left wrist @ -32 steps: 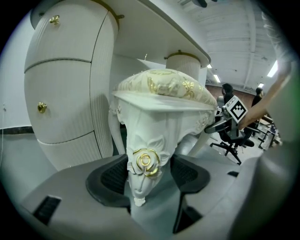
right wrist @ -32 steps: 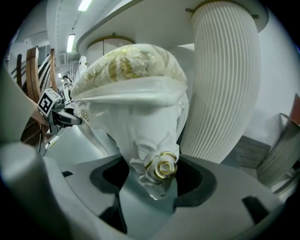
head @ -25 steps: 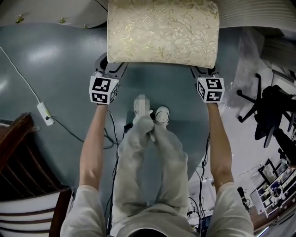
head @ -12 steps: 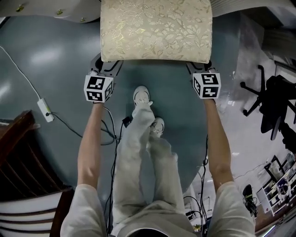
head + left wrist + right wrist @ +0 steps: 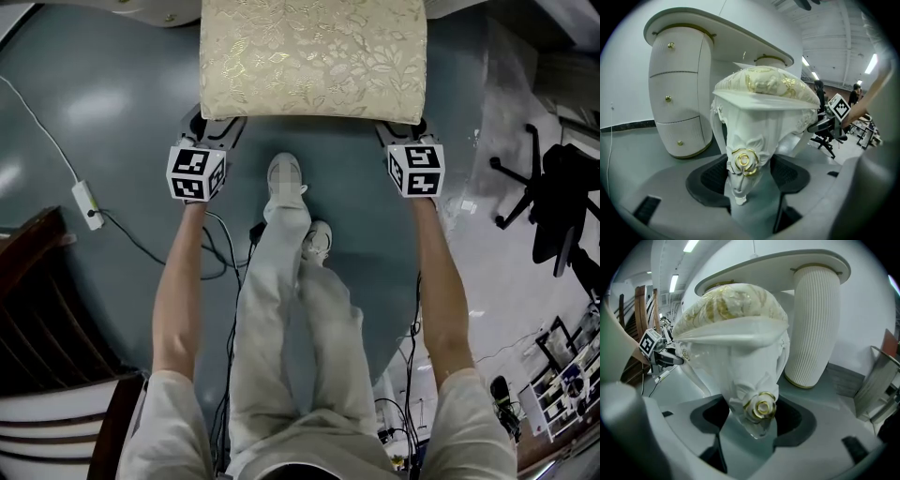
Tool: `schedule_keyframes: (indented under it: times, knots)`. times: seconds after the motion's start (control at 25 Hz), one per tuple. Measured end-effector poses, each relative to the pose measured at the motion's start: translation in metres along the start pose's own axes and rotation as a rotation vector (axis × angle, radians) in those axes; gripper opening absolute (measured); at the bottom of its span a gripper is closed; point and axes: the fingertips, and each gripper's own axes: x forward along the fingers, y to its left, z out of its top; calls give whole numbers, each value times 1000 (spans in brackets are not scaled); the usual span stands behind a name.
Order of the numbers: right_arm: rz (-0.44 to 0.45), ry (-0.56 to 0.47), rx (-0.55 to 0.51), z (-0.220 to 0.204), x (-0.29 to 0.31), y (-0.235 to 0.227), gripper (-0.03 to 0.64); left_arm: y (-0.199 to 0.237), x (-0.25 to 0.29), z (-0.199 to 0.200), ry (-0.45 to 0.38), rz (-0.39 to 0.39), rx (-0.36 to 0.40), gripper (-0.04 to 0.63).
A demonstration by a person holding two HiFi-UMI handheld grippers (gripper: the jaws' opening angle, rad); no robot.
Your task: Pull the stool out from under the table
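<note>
The stool (image 5: 314, 56) has a cream cushion with gold leaf pattern and white carved legs. In the head view it stands on the grey floor in front of me, almost wholly out from the white table. My left gripper (image 5: 212, 129) is shut on its near left leg, my right gripper (image 5: 397, 131) on its near right leg. In the left gripper view the leg with a gold rose (image 5: 743, 162) sits clamped in the left gripper (image 5: 747, 172). The right gripper view shows the other rose leg (image 5: 761, 408) held the same way in the right gripper (image 5: 759, 417).
The table's drawer pedestal (image 5: 679, 108) and ribbed pedestal (image 5: 813, 329) stand behind the stool. A white cable with an adapter (image 5: 86, 202) lies on the floor at left. Dark wooden furniture (image 5: 37, 319) is at lower left, an office chair (image 5: 562, 206) at right. The person's feet (image 5: 286, 178) are just behind the stool.
Both grippers have drawn the stool back from the table. The pedestals now look smaller and farther off, and the table edge has slid out of the head view's top. One foot stepped forward.
</note>
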Motion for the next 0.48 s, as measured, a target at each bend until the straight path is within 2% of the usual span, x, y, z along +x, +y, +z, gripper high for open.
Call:
schedule_keyframes:
  times: [0.48]
  knots:
    - [-6,-2,1,-2,0,0,286,0,1,-1,-25,11,0,276]
